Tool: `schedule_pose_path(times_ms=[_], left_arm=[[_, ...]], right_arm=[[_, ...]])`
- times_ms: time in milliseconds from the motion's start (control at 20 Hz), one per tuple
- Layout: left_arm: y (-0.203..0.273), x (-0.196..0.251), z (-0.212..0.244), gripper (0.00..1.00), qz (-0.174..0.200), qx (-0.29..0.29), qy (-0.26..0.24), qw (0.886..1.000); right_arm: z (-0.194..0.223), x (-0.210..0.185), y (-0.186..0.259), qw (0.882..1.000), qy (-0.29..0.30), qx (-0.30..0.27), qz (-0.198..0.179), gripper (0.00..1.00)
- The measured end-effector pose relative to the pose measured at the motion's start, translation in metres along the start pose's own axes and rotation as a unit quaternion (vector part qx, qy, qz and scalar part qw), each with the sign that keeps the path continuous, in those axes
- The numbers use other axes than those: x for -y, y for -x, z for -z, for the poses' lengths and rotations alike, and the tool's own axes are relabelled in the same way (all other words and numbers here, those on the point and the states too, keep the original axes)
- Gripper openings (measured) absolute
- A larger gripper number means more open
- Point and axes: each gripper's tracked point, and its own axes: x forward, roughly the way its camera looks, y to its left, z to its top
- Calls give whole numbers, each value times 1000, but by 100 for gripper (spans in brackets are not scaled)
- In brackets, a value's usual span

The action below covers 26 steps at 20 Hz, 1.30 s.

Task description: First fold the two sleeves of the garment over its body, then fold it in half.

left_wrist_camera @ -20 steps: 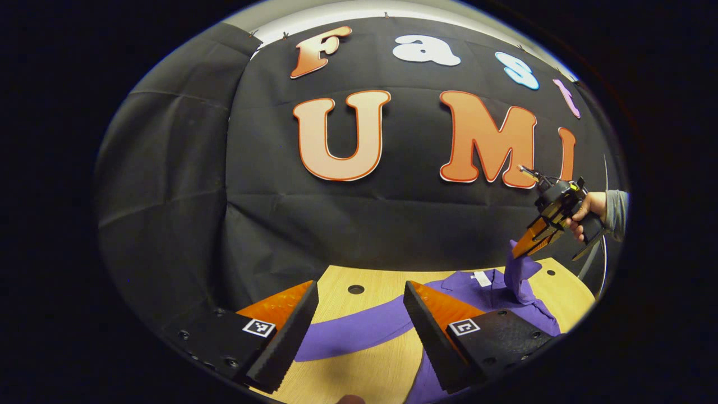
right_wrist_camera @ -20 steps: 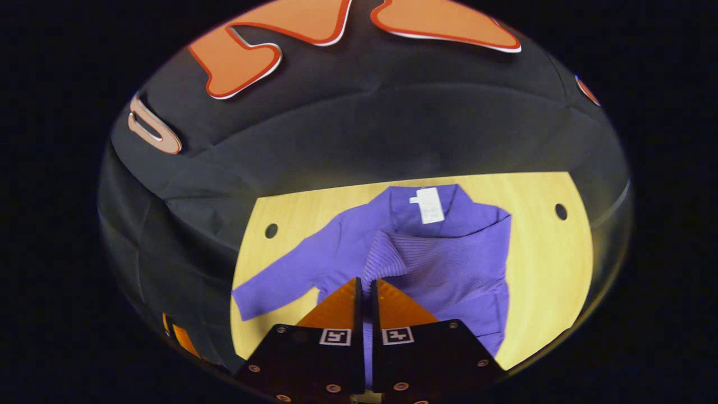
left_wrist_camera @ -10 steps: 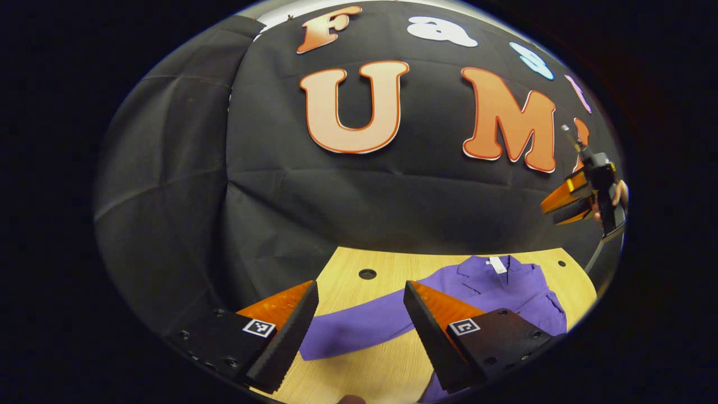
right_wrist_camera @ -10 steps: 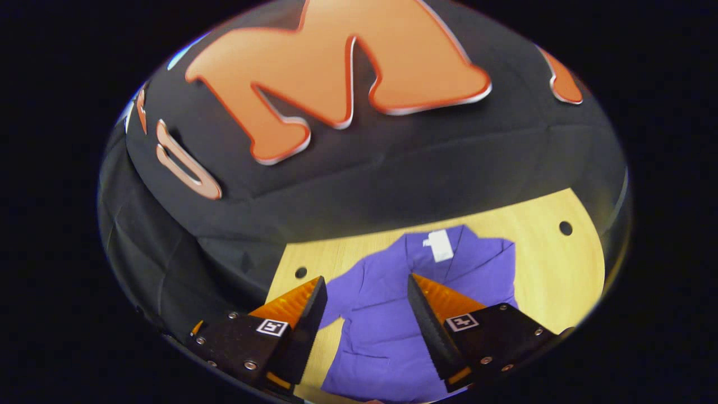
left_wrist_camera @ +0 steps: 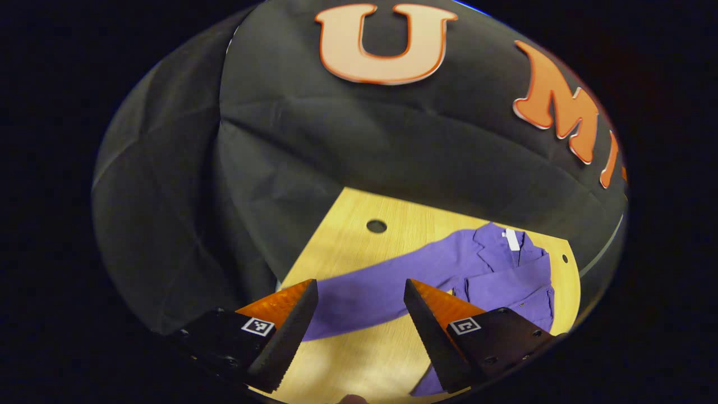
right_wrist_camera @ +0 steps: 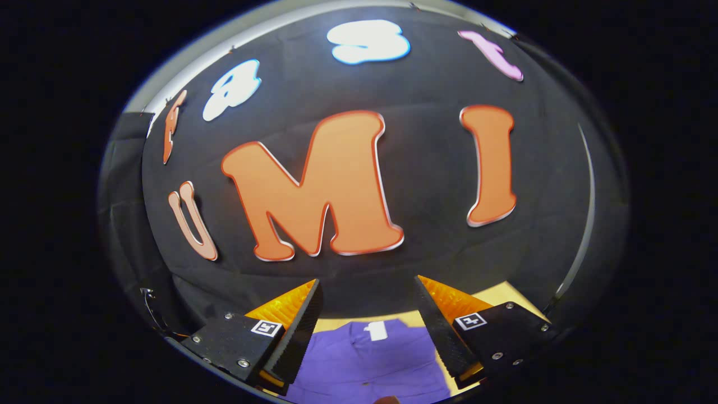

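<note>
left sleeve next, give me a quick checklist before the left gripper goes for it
1. Right sleeve already folded over the body: ok.
2. Left sleeve lying flat and stretched out on the table: ok.
3. Left gripper open, nothing between its fingers: ok.
4. Left gripper lined up with the sleeve: ok, sleeve lies ahead between the fingers.
5. Right gripper open and off the garment: ok.
6. Cuff end flat, not curled under: cannot tell.
</note>
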Motion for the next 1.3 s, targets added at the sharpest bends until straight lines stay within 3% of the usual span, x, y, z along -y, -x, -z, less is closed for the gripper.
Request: schedule_pose_path(times_ms=[100, 150, 250, 300, 350, 400, 450, 550, 650, 700, 750, 850, 900, 1300], left_arm=[[-19, -8, 26, 96, 1, -78, 27, 997], [-27, -12, 36, 97, -2, -108, 38, 993], [-37, -17, 44, 98, -10, -142, 43, 989], [-43, -20, 47, 98, -14, -154, 37, 987], [-51, -25, 51, 98, -22, -164, 32, 986], [-57, -32, 53, 98, -25, -172, 28, 984], [-61, -35, 57, 98, -29, -182, 26, 983], [-71, -46, 61, 98, -37, -197, 26, 979], [-79, -60, 69, 98, -45, -214, 29, 975], [-83, -66, 74, 98, -50, -226, 32, 972], [-88, -72, 79, 98, -52, -234, 36, 970], [-97, -78, 86, 98, -54, -248, 45, 966], [-103, -81, 89, 98, -56, -256, 47, 964], [-130, -106, 115, 98, -79, -293, 79, 949]], right_arm=[[-24, 11, 17, 997, 45, 57, 24, 100], [-37, 18, 27, 993, 73, 86, 35, 96], [-58, 27, 50, 982, 128, 131, 54, 100], [-62, 31, 58, 977, 148, 142, 65, 95], [-61, 39, 68, 973, 162, 148, 75, 84], [-57, 47, 78, 971, 170, 144, 81, 84], [-57, 54, 87, 970, 174, 144, 87, 100], [-56, 64, 97, 970, 174, 142, 95, 90], [-60, 76, 107, 969, 169, 147, 108, 100], [-61, 80, 113, 969, 165, 148, 113, 84], [-64, 84, 117, 968, 162, 150, 118, 95], [-65, 87, 120, 966, 164, 149, 129, 100], [-67, 91, 125, 966, 166, 149, 132, 95], [-71, 100, 146, 960, 181, 142, 158, 95]])
